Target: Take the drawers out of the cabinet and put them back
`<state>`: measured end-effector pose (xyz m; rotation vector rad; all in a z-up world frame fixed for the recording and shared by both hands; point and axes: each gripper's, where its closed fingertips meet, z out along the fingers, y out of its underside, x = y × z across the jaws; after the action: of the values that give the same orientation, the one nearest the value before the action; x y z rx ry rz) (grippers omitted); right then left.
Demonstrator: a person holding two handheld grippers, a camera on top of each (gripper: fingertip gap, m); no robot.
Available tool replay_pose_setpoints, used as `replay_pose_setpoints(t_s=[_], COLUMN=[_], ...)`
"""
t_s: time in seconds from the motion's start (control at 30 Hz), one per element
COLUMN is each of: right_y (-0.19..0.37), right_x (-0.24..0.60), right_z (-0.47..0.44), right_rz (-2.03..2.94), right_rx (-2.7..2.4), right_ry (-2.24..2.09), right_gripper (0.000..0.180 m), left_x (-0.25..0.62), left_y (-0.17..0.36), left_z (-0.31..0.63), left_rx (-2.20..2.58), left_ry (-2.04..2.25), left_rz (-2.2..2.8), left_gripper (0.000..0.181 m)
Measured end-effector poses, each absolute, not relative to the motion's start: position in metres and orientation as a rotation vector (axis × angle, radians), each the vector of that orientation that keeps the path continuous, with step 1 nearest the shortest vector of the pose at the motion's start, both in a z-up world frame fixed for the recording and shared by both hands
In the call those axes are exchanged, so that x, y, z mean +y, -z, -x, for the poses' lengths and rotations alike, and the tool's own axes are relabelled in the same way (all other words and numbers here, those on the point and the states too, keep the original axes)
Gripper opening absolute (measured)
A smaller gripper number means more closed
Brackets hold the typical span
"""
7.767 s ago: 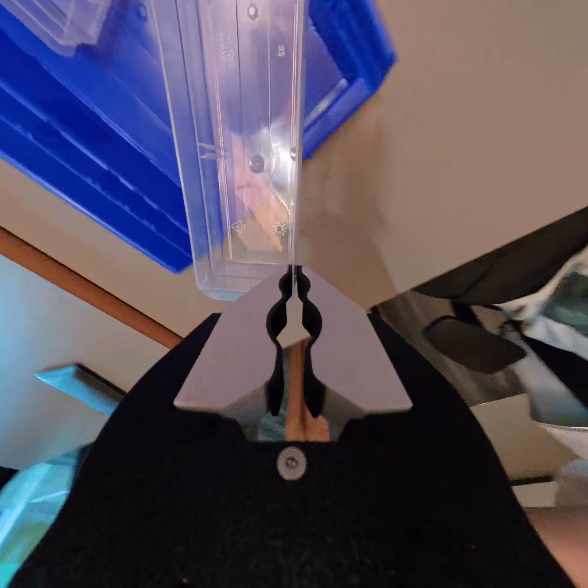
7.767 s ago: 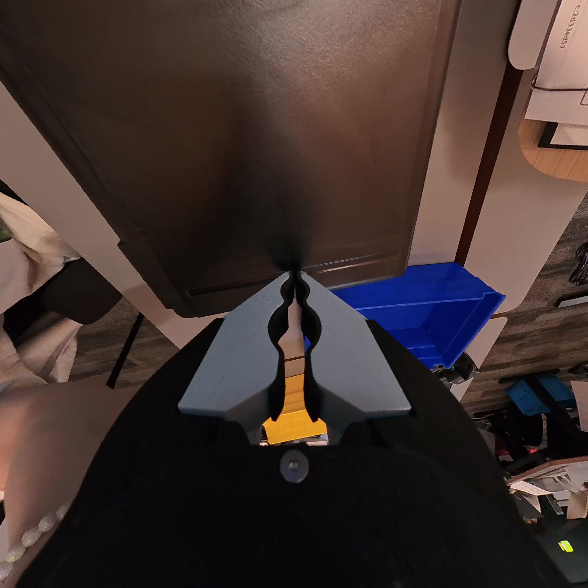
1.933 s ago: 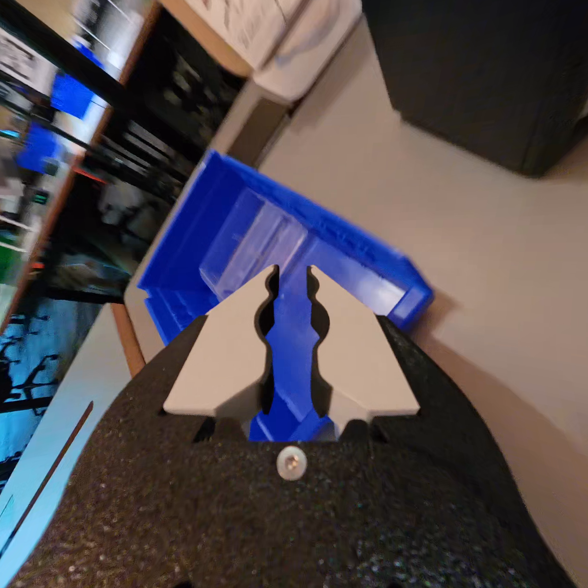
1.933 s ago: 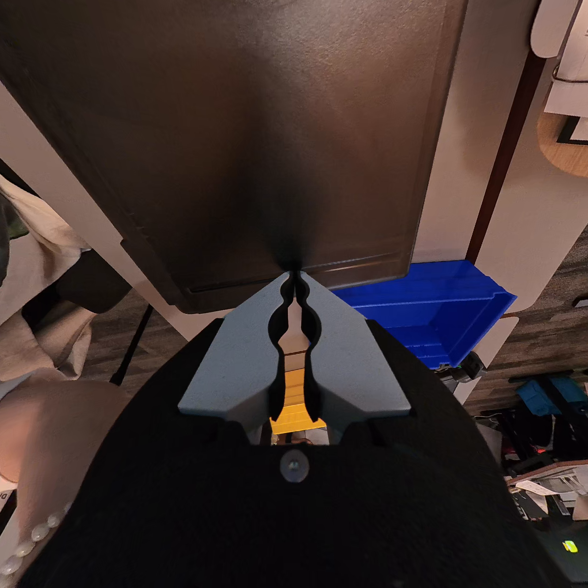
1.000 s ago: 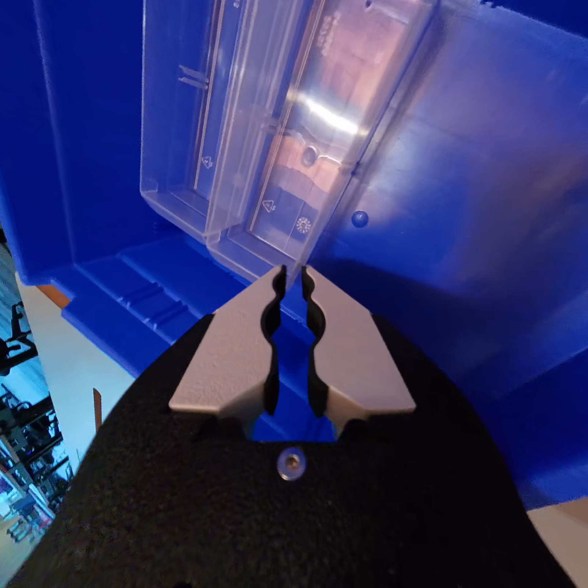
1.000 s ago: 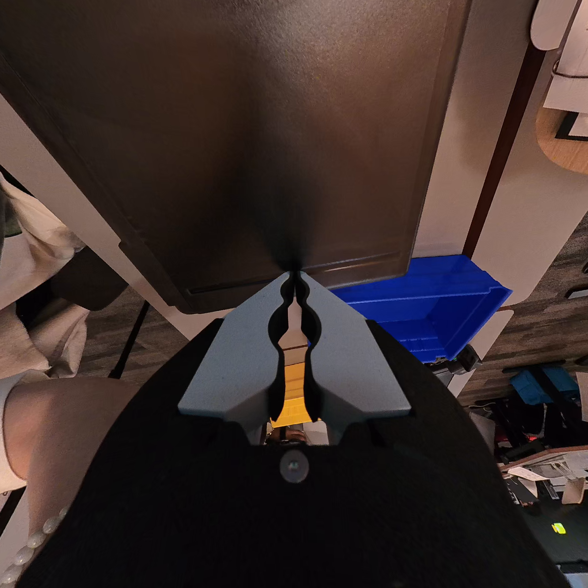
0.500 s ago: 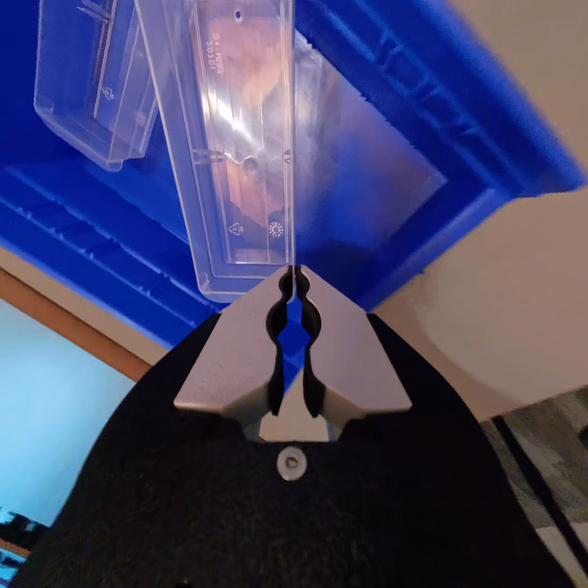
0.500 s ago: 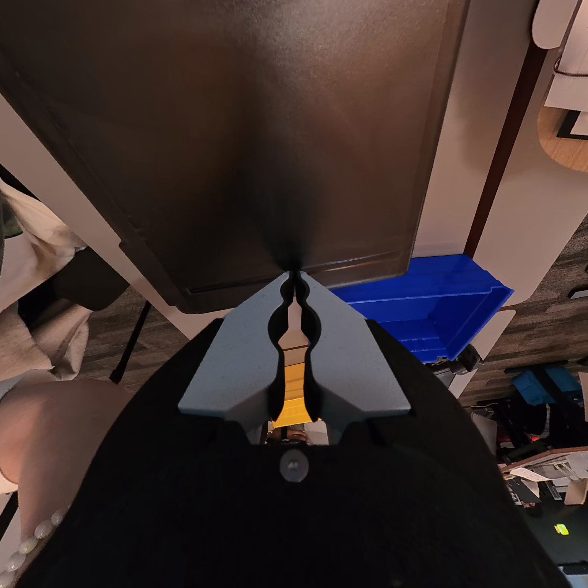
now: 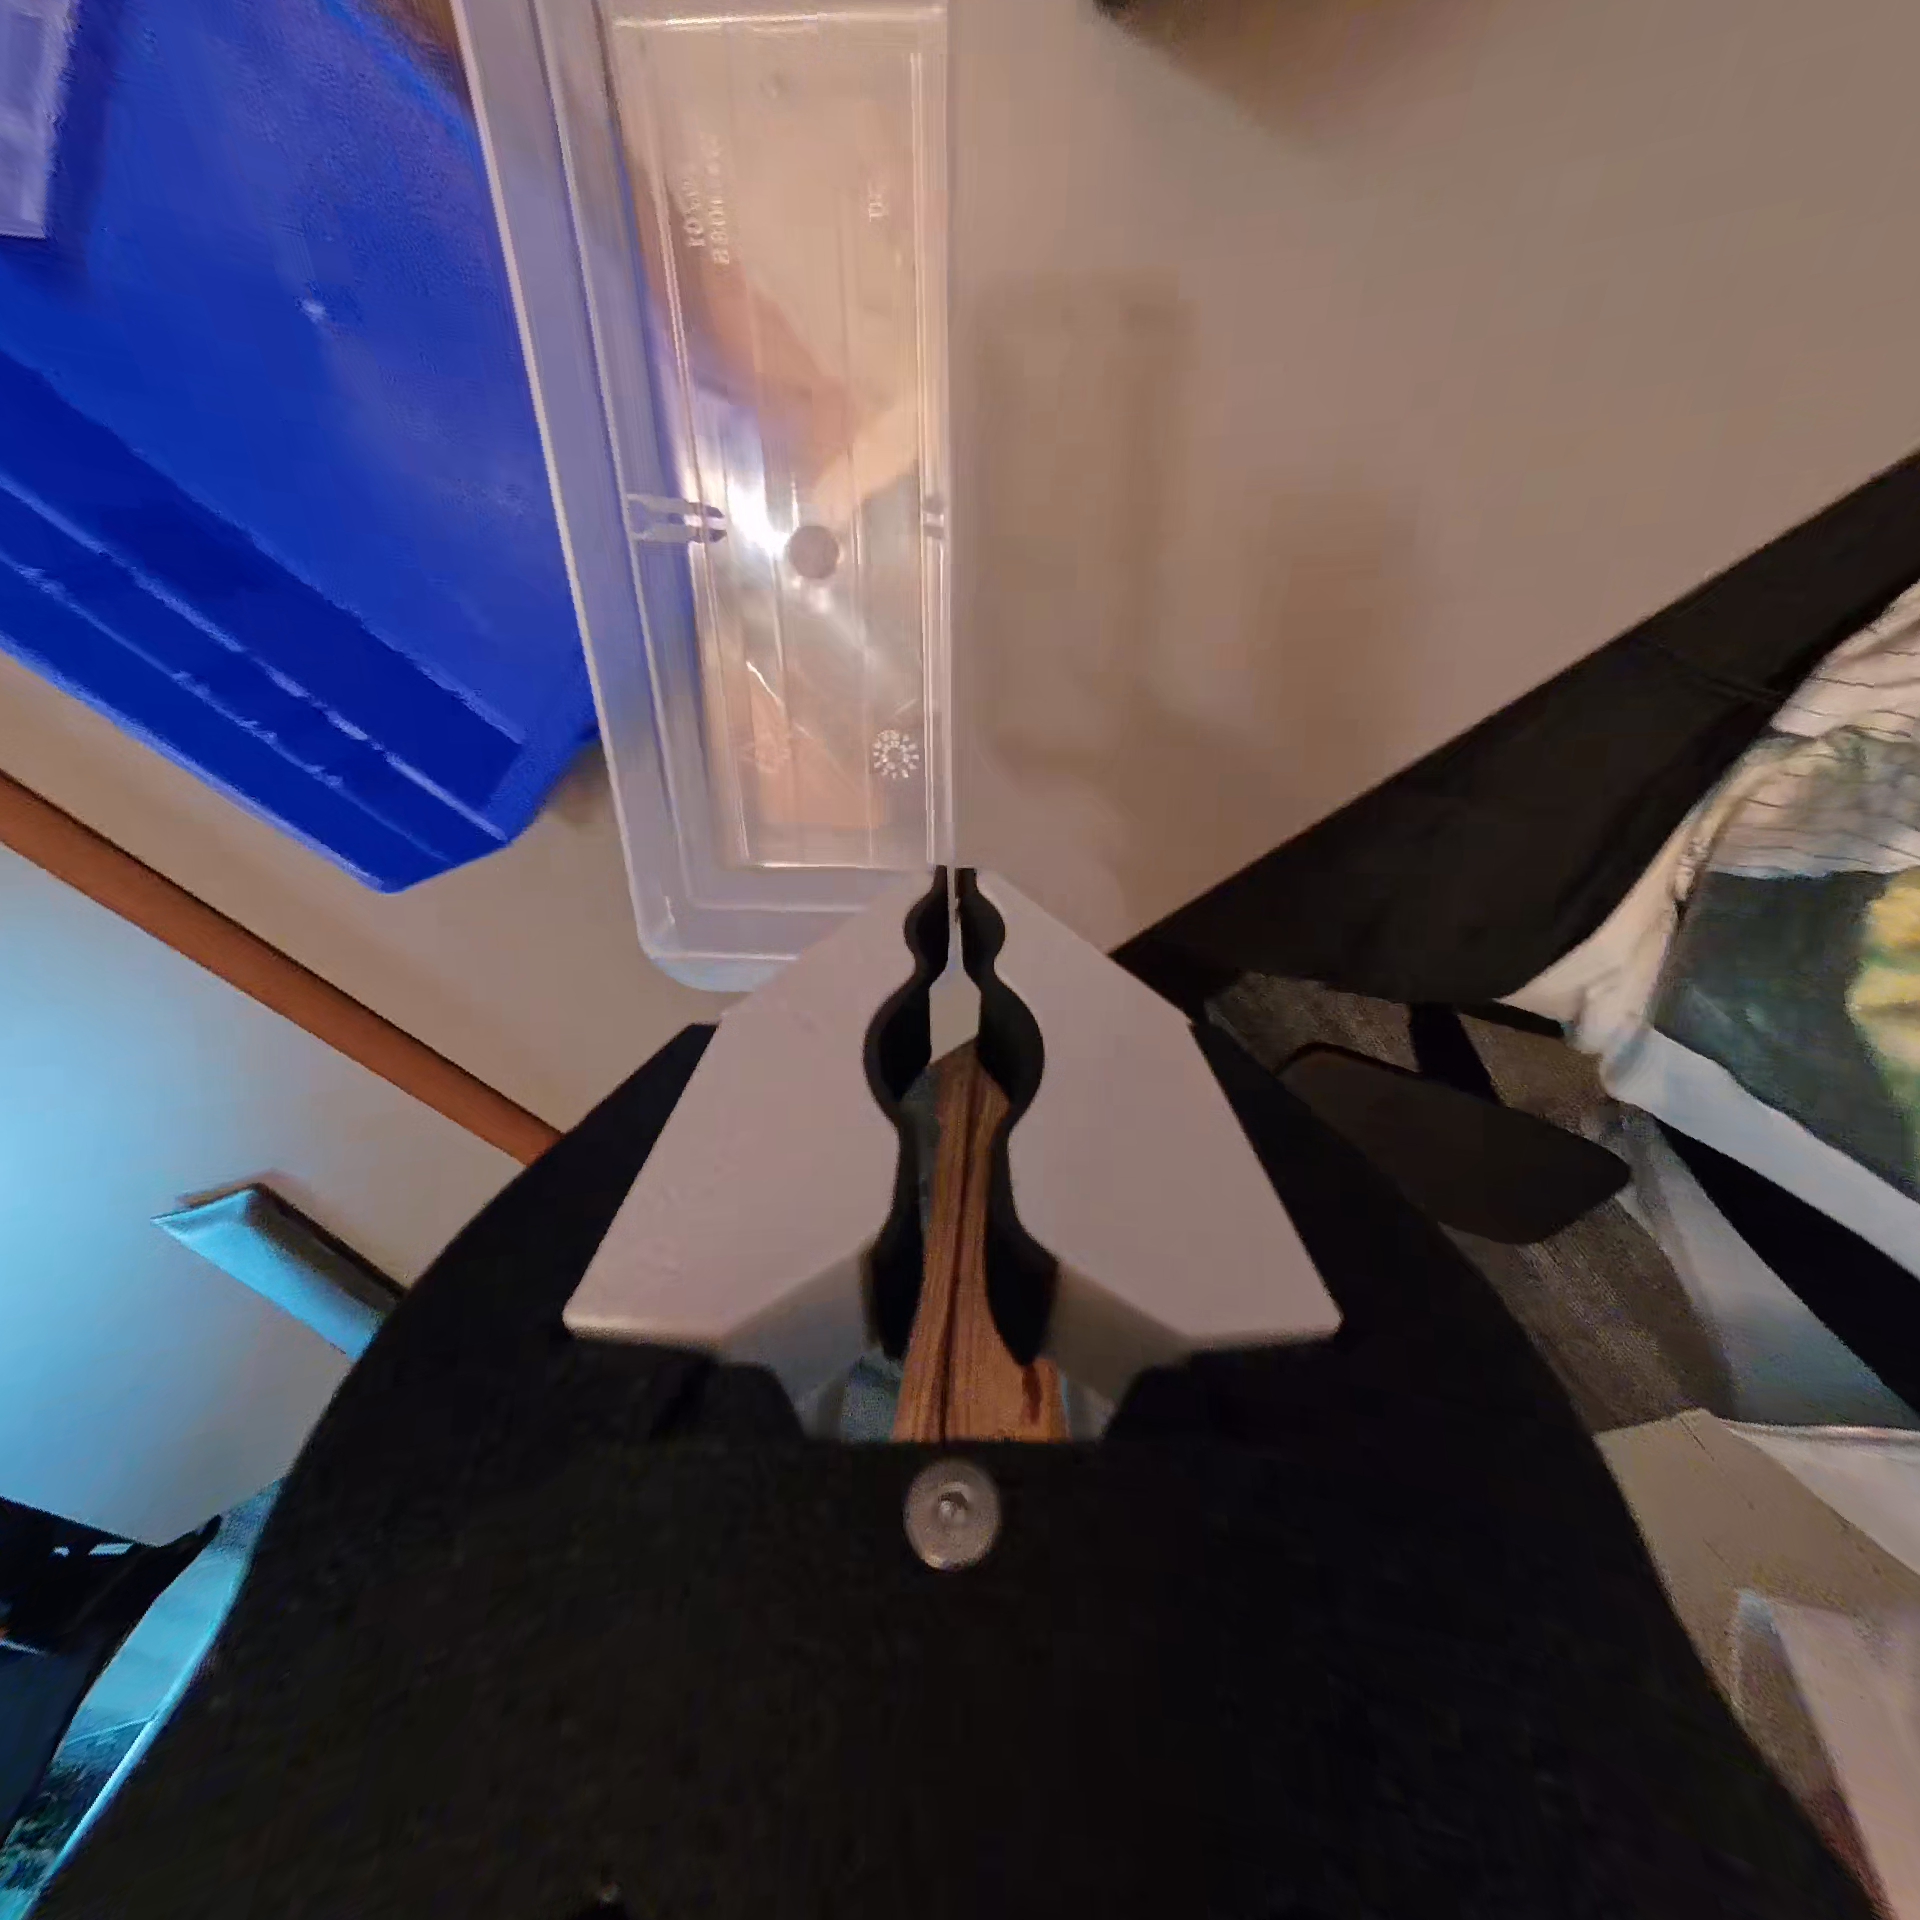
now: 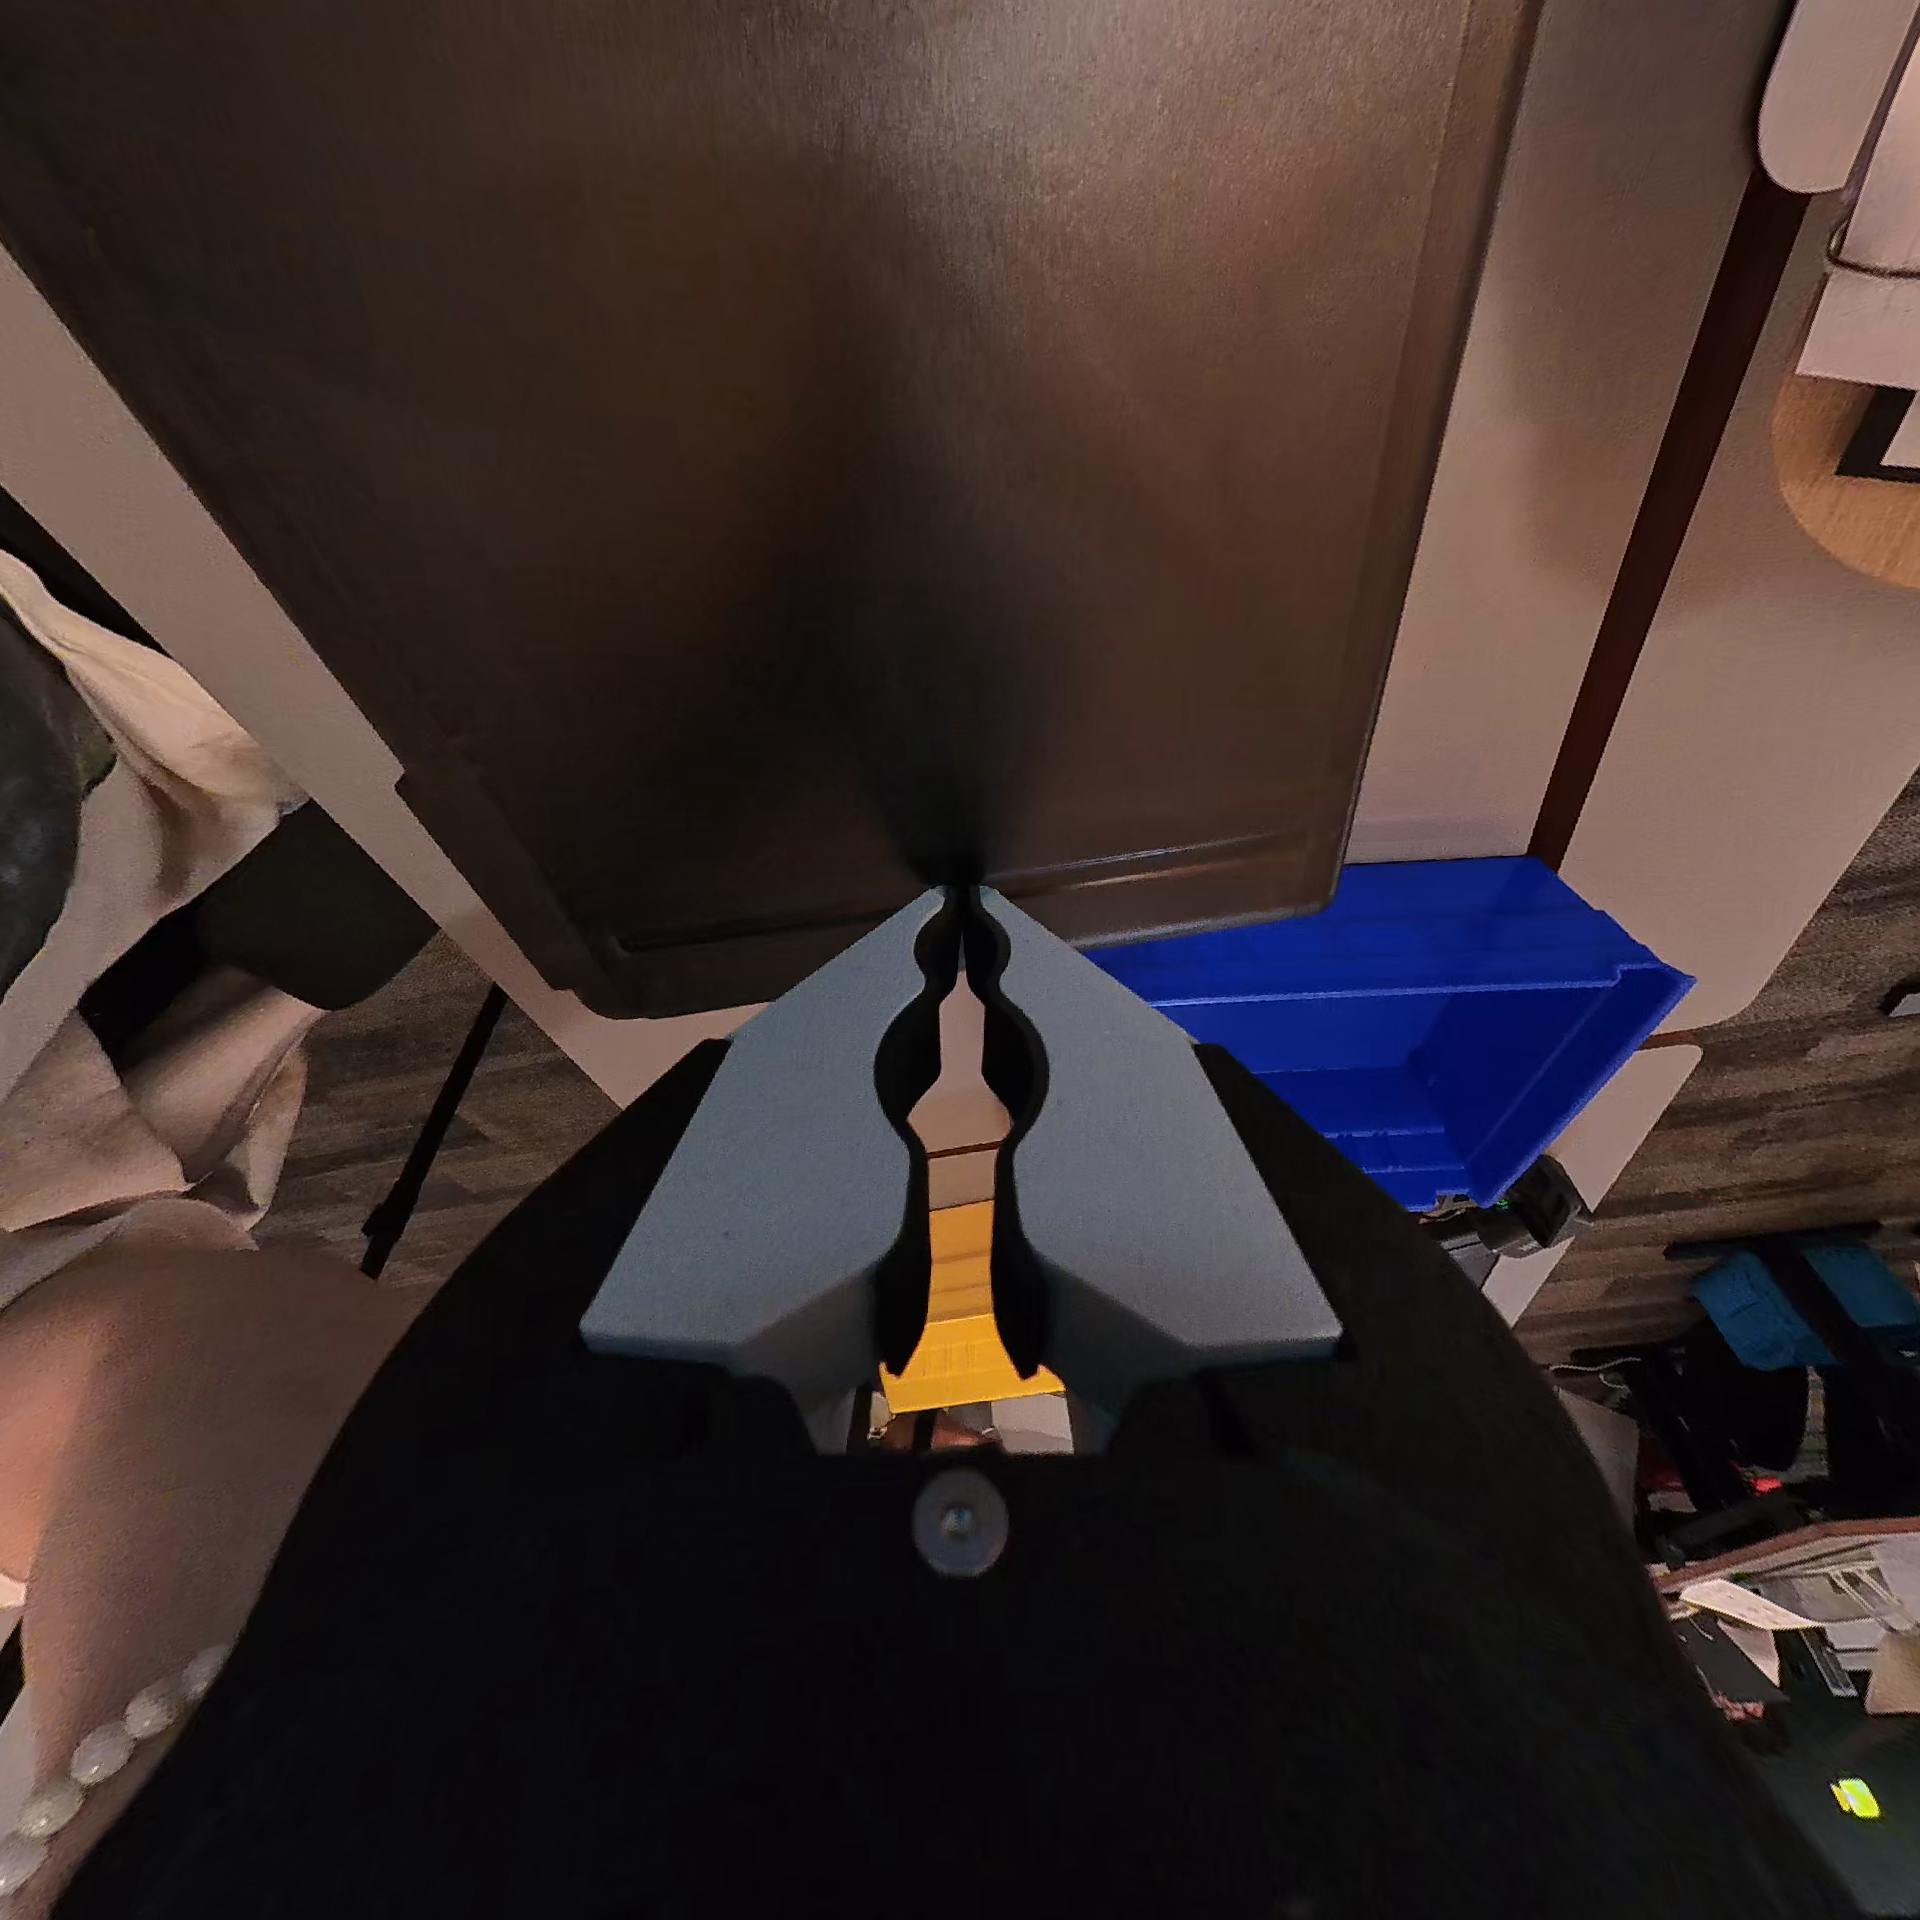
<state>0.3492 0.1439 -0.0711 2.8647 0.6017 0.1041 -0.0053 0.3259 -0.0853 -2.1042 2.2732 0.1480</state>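
Drawer (image 9: 769,499), clear plastic, is pinched by one thin side wall in the left gripper (image 9: 951,883); jaws are clenched on that wall, nearly touching. The drawer's long axis runs straight away from the fingertips, in line with the gripper, with the near short end just beside the fingers. Which end is the front cannot be told. It hangs in the air above the pale tabletop (image 9: 1351,416), just beside and partly over the blue bin (image 9: 260,468), already past the bin's rim.

The right gripper (image 10: 961,894) is closed tight against the near edge of the dark cabinet (image 10: 831,416), apparently steadying it; whether it actually pinches a lip or only presses there cannot be told. In the right wrist view the blue bin (image 10: 1403,997) sits behind and to the right of the cabinet on the same table.

Judgement: return phase, drawer in transit from bin to cabinet. The left gripper alone carries the drawer, so the left does the insertion. No open slot shows in either view. The coming move turns on bringing the drawer's long axis square to a slot; a thin-wall pinch could let it pivot.
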Motion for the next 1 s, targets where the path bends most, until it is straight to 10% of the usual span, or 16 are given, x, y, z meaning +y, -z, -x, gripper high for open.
replay_pose_setpoints(t_s=[1.0], right_y=[0.071], right_x=[0.143], right_z=[-0.349], right_rz=[-2.857], right_rx=[0.553], right_ry=[-0.132], right_gripper=[0.0], left_x=[0.125], left_y=[0.18], left_z=[-0.111], left_rx=[2.309], left_ry=[0.158], left_rz=[2.318], left_gripper=[0.0])
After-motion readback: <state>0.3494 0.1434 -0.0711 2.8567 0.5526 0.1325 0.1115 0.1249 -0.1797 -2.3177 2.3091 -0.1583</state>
